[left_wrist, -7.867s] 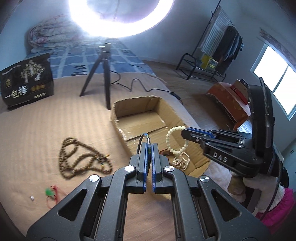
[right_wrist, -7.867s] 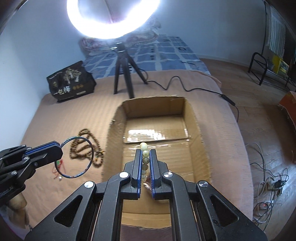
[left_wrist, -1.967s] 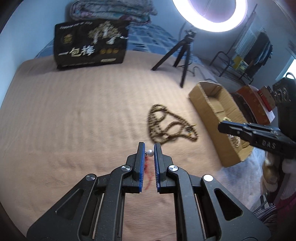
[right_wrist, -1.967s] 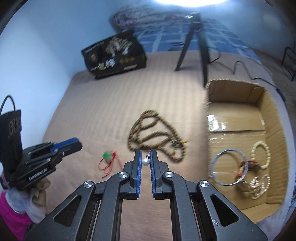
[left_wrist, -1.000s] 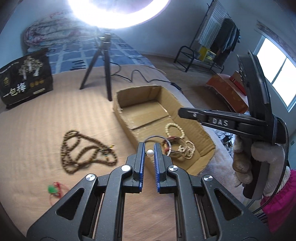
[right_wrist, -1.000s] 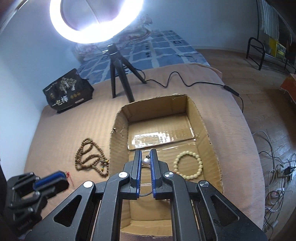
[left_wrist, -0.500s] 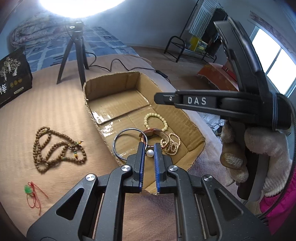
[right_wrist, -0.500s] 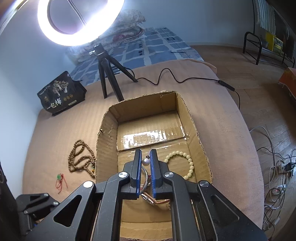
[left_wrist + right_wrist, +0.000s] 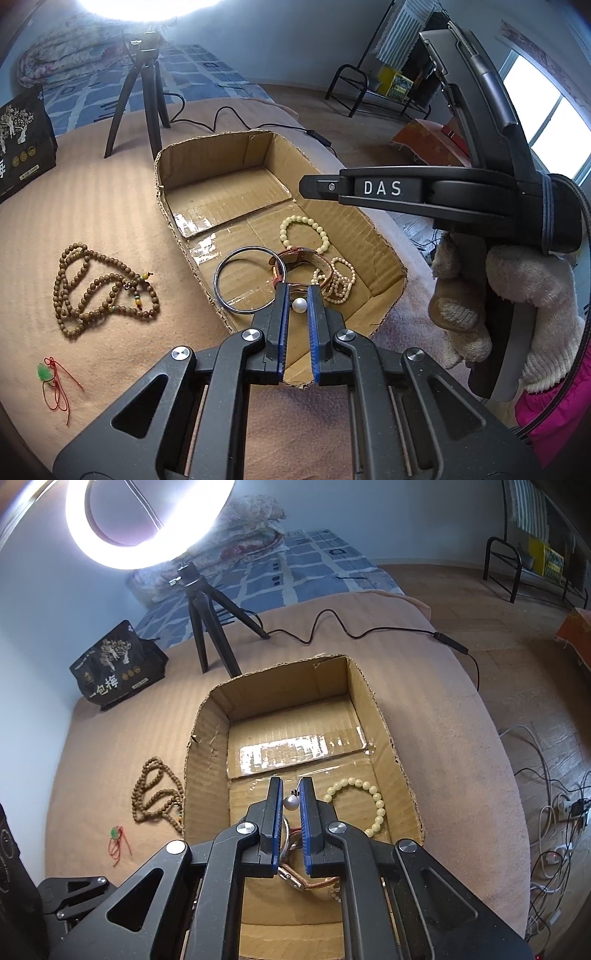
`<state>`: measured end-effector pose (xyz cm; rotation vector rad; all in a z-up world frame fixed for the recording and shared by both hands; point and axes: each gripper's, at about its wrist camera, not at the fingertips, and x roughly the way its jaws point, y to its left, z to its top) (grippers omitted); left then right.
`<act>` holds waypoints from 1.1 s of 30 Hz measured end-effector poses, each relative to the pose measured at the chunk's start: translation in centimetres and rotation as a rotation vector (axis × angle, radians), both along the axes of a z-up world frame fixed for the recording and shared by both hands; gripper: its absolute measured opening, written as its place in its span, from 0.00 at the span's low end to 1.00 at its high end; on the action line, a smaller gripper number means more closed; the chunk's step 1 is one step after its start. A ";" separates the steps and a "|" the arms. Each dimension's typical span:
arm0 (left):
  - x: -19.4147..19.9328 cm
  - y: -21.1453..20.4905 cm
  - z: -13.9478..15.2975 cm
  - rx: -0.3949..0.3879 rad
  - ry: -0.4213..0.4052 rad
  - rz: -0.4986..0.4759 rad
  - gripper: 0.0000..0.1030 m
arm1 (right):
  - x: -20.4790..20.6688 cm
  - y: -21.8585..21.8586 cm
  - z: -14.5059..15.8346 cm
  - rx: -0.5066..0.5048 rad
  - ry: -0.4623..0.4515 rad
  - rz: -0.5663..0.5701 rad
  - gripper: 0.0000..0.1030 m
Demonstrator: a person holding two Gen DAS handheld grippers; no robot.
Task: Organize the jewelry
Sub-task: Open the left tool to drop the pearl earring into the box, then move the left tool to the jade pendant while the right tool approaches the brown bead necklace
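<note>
Left gripper fingers are close together w/ a small white pearl bead pinched between the blue pads. Right gripper is the same: nearly closed, a small white pearl bead squeezed between its pads. Both hang over the near end of the brown cardboard box.

In the box, left view: thin silver ring bangle at 10 o'clock from the pads, brown strap watch at 12, cream bead bracelet past it, small pearl string at 2.

On the tan blanket: long brown wooden bead necklace at 9 o'clock from the box, green charm on red cord at 8.
</note>
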<state>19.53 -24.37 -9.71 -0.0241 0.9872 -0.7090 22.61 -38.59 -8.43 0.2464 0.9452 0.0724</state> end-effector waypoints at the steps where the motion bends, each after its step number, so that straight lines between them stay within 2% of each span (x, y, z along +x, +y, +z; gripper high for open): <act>1: 0.0 0.0 0.0 -0.001 -0.001 0.001 0.08 | 0.0 0.0 0.0 0.001 0.001 -0.001 0.07; 5: 0.0 0.0 0.1 0.009 -0.002 0.000 0.08 | 0.1 0.0 0.0 -0.005 0.004 -0.006 0.10; 7: 0.0 0.0 -0.1 0.021 0.009 -0.001 0.14 | 0.0 -0.1 -0.1 -0.008 0.003 -0.013 0.24; 9: 0.1 -0.1 -0.3 0.025 0.010 0.002 0.38 | -0.1 -0.3 0.0 -0.011 -0.007 -0.026 0.45; 14: 0.2 0.0 -0.4 0.035 0.007 0.010 0.39 | -0.2 -0.8 0.1 -0.003 -0.027 -0.050 0.64; 25: 0.1 0.5 -0.2 0.052 -0.003 0.011 0.39 | -0.2 -0.7 0.2 -0.001 -0.030 -0.060 0.65; 33: -0.1 2.5 0.1 0.073 -0.022 0.032 0.39 | 0.0 0.4 0.5 0.007 -0.041 -0.052 0.67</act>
